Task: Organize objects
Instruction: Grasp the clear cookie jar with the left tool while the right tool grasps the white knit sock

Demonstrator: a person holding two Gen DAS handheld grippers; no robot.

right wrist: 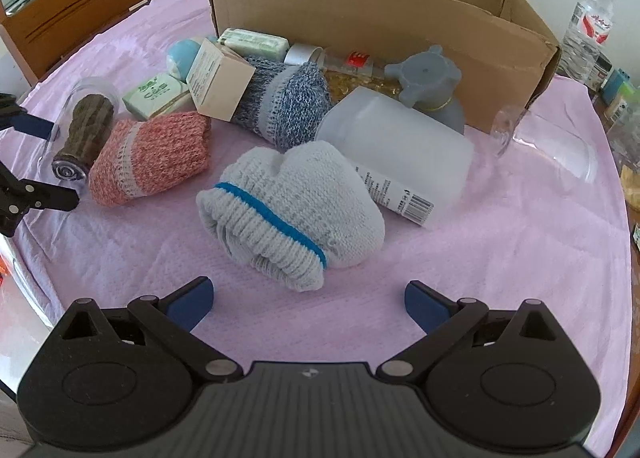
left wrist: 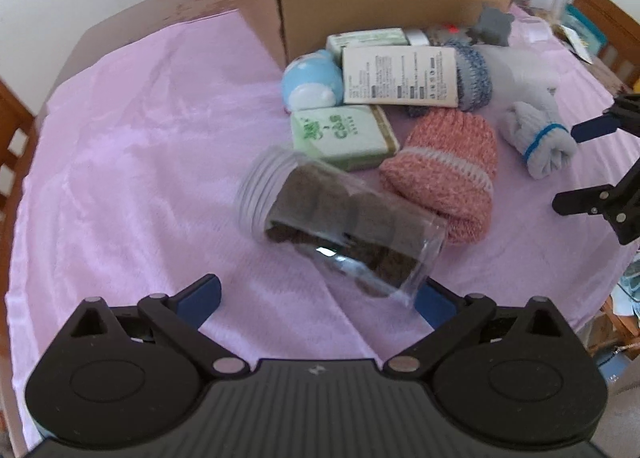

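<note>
Left gripper (left wrist: pixel 320 298), jaws spread wide with nothing clamped, hangs over the clear jar (left wrist: pixel 340 226) lying on its side toward the table's (left wrist: pixel 120 138) near edge, so I would straddle its round body squarely before squeezing, lest it roll away.

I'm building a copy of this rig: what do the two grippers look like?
Both match: the left gripper and right gripper have matte black ribbed bodies, round housings either side, black linkage arms with silver pivot pins, and blue pads on the fingers. A small pale logo marks each body. No cables show.
</note>
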